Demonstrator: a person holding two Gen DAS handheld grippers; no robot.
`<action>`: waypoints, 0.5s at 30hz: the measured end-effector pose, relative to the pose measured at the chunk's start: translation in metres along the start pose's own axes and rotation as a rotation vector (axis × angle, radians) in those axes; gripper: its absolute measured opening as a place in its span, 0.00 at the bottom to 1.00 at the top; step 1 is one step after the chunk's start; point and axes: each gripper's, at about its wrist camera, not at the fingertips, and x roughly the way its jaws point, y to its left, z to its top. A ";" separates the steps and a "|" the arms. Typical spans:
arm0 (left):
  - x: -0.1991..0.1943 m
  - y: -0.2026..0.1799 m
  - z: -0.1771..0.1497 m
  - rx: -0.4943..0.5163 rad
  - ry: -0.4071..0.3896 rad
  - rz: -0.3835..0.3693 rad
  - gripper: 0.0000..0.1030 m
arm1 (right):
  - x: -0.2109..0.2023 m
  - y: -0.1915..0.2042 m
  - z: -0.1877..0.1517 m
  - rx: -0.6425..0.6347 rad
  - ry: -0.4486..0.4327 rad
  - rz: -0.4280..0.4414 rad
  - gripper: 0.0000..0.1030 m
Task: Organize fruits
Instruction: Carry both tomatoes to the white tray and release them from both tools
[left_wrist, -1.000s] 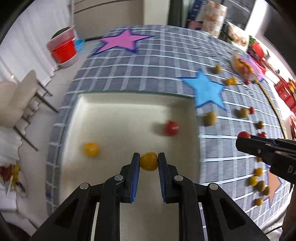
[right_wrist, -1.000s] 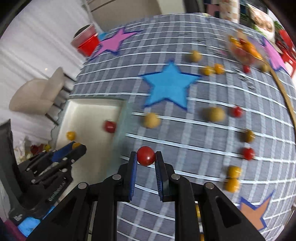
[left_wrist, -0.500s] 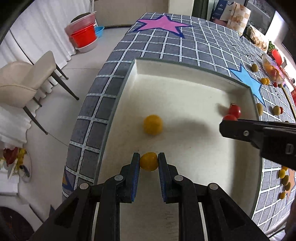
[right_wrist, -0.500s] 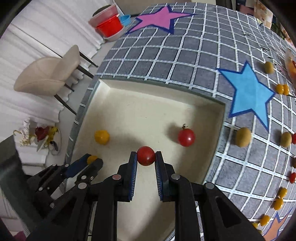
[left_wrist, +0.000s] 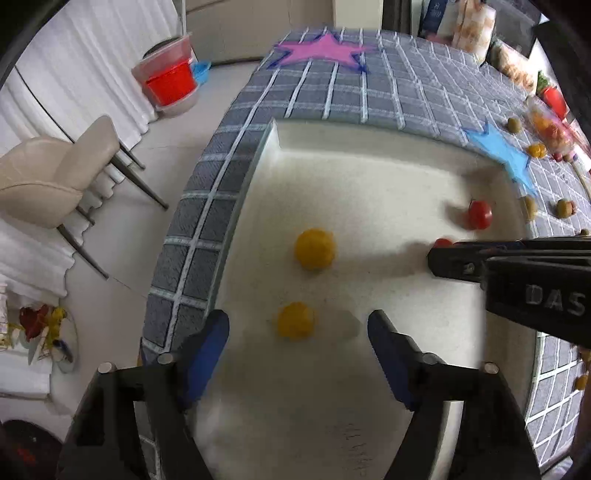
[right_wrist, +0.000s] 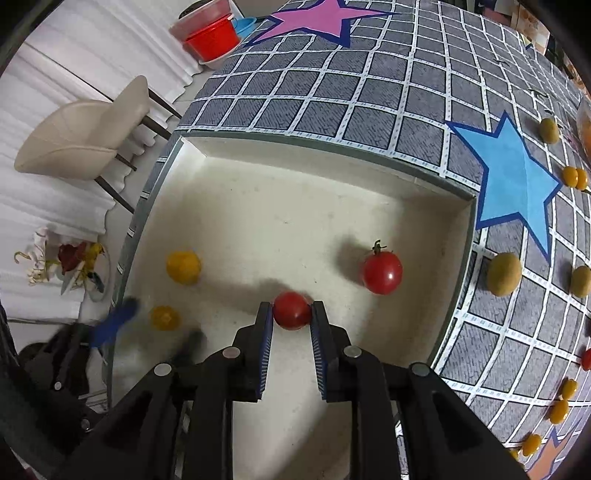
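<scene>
My left gripper (left_wrist: 297, 341) is open over the white tray (left_wrist: 369, 144). A yellow tomato (left_wrist: 295, 320) lies loose between its fingers, and a second yellow tomato (left_wrist: 314, 248) lies just beyond it. My right gripper (right_wrist: 292, 325) is shut on a red tomato (right_wrist: 291, 310), low over the tray (right_wrist: 295, 155). Another red tomato (right_wrist: 382, 272) with a stem lies in the tray to its right. Both yellow tomatoes (right_wrist: 183, 266) also show in the right wrist view at the tray's left side.
Several yellow, green and red tomatoes (right_wrist: 503, 274) lie scattered on the grey checked tablecloth right of the tray, around a blue star (right_wrist: 513, 181). A beige chair (left_wrist: 55, 173) and red tubs (left_wrist: 168, 83) stand on the floor beyond the table's left edge.
My left gripper has opened and let go of the yellow tomato, which now lies in the tray. My right gripper has moved lower over the tray with the red tomato in it.
</scene>
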 end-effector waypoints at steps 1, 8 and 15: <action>-0.002 -0.002 -0.001 0.016 -0.005 0.017 0.77 | -0.002 -0.001 0.000 0.002 0.000 0.008 0.37; -0.004 -0.009 0.002 0.046 0.015 0.033 0.77 | -0.031 -0.014 0.001 0.045 -0.073 0.059 0.75; -0.024 -0.033 0.019 0.100 -0.026 0.019 0.77 | -0.071 -0.040 -0.009 0.113 -0.149 0.059 0.75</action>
